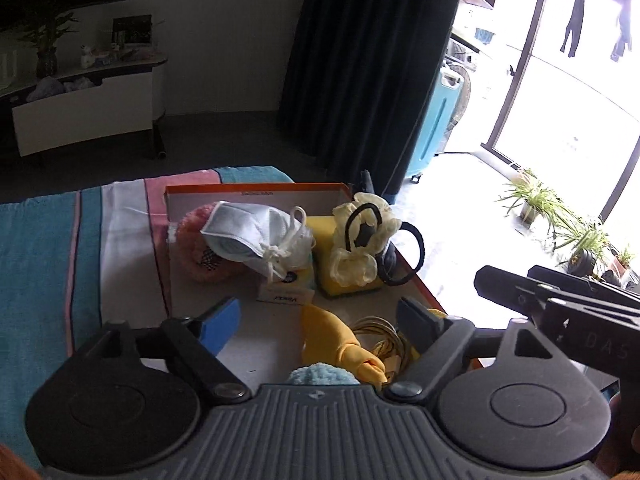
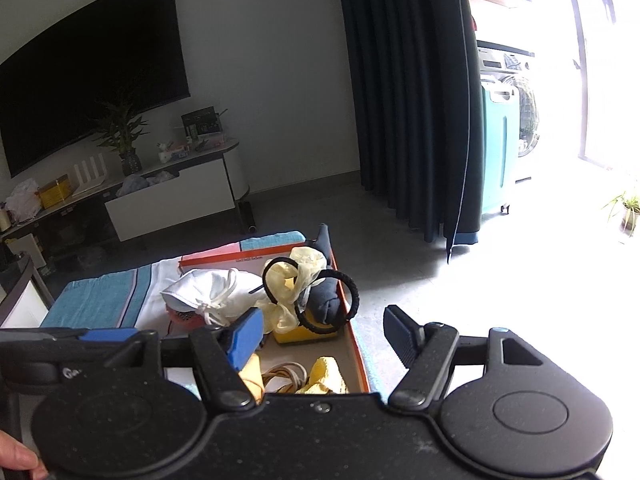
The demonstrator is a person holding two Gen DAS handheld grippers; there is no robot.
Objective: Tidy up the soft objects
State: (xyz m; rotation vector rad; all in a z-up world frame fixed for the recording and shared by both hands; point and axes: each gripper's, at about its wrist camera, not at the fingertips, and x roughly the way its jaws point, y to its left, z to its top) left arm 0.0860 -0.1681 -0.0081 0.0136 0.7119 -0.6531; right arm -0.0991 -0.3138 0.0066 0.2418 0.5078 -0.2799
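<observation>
An orange-rimmed shallow box lies on a striped towel. In it are a white face mask over a pink puff, a yellow sponge, and a cream scrunchie with black hair ties. Nearer lie a yellow cloth, a coiled cord and a pale blue fluffy piece. My left gripper is open above the yellow cloth, its pads off it. My right gripper is open over the box's right wall, empty. A dark rolled cloth sits by the ties.
The box's right side hangs near the towel's edge, with bare floor beyond. A dark curtain, a teal suitcase and potted plants stand to the right. A low TV cabinet is at the back left.
</observation>
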